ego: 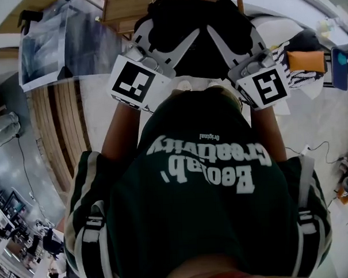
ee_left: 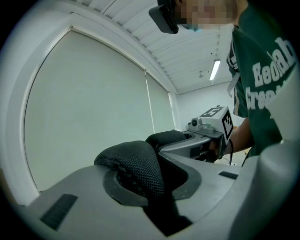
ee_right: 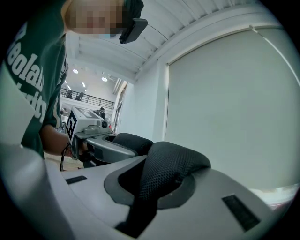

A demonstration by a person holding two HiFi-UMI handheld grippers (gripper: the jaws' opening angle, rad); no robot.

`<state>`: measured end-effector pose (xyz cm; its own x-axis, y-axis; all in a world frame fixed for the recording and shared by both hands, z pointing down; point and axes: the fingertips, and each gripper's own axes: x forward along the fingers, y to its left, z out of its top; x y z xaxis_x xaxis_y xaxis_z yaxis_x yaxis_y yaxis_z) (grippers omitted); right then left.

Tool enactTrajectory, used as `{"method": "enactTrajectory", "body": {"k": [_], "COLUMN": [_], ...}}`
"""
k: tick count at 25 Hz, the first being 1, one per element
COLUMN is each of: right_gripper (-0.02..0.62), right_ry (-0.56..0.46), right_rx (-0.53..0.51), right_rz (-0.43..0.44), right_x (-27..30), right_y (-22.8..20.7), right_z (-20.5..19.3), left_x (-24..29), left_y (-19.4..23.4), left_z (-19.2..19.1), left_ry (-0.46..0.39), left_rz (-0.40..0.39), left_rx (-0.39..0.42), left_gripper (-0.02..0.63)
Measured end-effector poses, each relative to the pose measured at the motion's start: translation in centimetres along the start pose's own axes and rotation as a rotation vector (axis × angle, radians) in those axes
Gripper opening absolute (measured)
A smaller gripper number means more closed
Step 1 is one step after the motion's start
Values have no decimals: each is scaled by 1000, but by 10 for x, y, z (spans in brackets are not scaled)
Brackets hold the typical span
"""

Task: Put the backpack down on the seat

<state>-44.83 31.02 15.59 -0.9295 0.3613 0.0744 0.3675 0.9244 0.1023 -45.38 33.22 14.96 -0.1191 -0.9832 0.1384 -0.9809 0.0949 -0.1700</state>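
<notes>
The black backpack (ego: 192, 31) hangs in front of the person in the green shirt, held up by its two padded mesh shoulder straps. My left gripper (ego: 158, 43) is shut on one strap (ee_left: 136, 166), which bulges up out of the jaws in the left gripper view. My right gripper (ego: 236, 39) is shut on the other strap (ee_right: 171, 168) in the same way. Each gripper view also shows the opposite gripper (ee_left: 211, 126) (ee_right: 86, 123) with its strap. A pale wooden piece of furniture (ego: 119, 10) lies just beyond the backpack; the bag hides most of it.
A large printed sheet (ego: 57, 40) lies at the left, beside wooden slats (ego: 58, 123). At the right are an orange pad (ego: 306, 60), patterned cloth (ego: 292, 75) and a cable on the floor (ego: 318, 149). A pale wall with a window blind (ee_left: 89, 108) stands behind the grippers.
</notes>
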Motion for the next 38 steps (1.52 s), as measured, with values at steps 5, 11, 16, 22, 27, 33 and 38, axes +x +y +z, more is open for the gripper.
{"method": "enactTrajectory", "body": {"k": [5, 11, 16, 22, 27, 33, 38], "right_gripper": [67, 67, 67, 67, 67, 67, 67], "right_ry": [-66, -81, -86, -63, -35, -4, 40], "right_rx": [6, 10, 11, 28, 47, 62, 84], "right_rz": [-63, -123, -172, -250, -349, -471, -586], "right_x": [-34, -100, -174, -275, -365, -465, -532], "right_y": [-17, -55, -90, -132, -170, -210, -245], "right_z": [3, 3, 0, -21, -45, -70, -88], "left_x": [25, 77, 129, 200, 265, 336, 393], "left_y": [-29, -77, -138, -221, -296, -381, -434], "left_z": [7, 30, 50, 62, 69, 78, 86], "left_ry": [0, 0, 3, 9, 8, 0, -12], "left_rz": [-55, -112, -158, -241, -339, -463, -573], "left_rx": [20, 37, 62, 36, 21, 15, 13], "left_gripper": [103, 104, 104, 104, 104, 104, 104]}}
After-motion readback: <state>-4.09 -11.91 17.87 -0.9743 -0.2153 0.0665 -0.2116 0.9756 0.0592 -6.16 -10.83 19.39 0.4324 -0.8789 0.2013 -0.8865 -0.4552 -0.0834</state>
